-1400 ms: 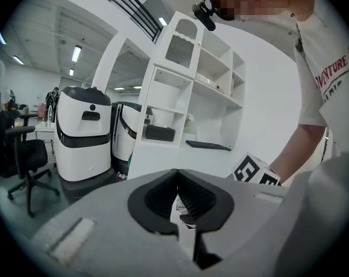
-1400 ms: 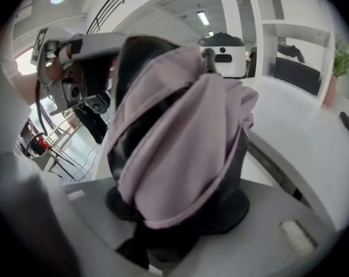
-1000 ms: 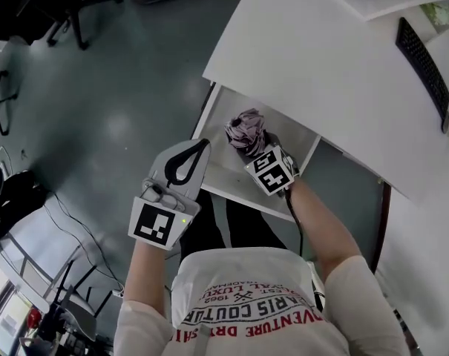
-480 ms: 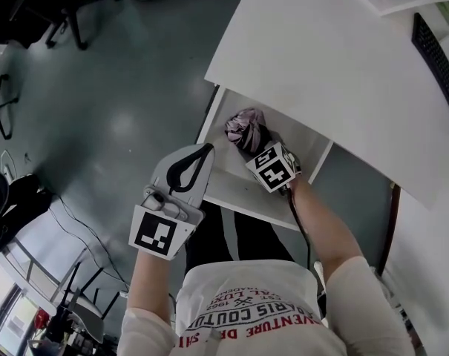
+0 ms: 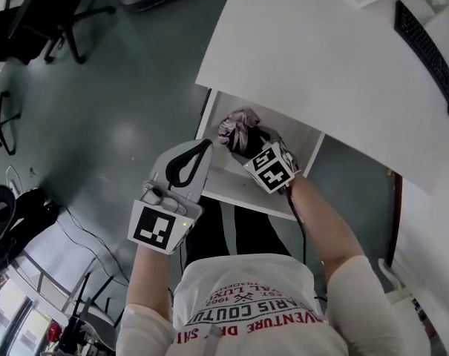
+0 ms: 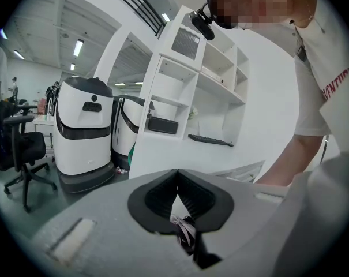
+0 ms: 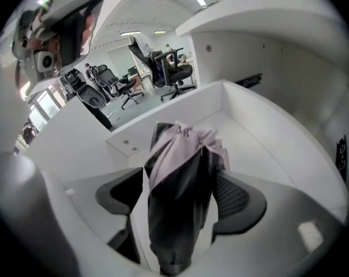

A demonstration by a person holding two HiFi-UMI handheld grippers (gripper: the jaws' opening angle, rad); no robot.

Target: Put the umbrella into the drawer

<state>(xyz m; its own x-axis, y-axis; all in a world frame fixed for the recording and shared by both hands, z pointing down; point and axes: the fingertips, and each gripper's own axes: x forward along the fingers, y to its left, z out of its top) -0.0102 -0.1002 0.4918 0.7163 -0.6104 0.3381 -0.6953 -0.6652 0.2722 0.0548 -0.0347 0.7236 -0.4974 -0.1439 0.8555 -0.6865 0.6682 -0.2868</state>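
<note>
The folded umbrella [image 5: 237,129], pink and black, lies in the open white drawer [image 5: 231,185] under the desk. My right gripper [image 5: 258,142] reaches down into the drawer. In the right gripper view the umbrella [image 7: 183,189] stands between the gripper's [image 7: 180,184] jaws, which are opening; the left pad [image 7: 121,194] is clear of the fabric. My left gripper [image 5: 202,148] hovers at the drawer's front left corner, shut and empty. Past its closed tips [image 6: 177,175], a bit of the umbrella [image 6: 183,231] shows.
The white desk top [image 5: 335,58] overhangs the drawer's back, with a keyboard [image 5: 424,58] at its far right. Grey floor lies left, with an office chair [image 5: 53,13]. The left gripper view shows white machines [image 6: 82,126] and a shelf unit [image 6: 191,79].
The umbrella's pink end has loosened and sits a little further from the right gripper's marker cube. Both hands stay about where they were.
</note>
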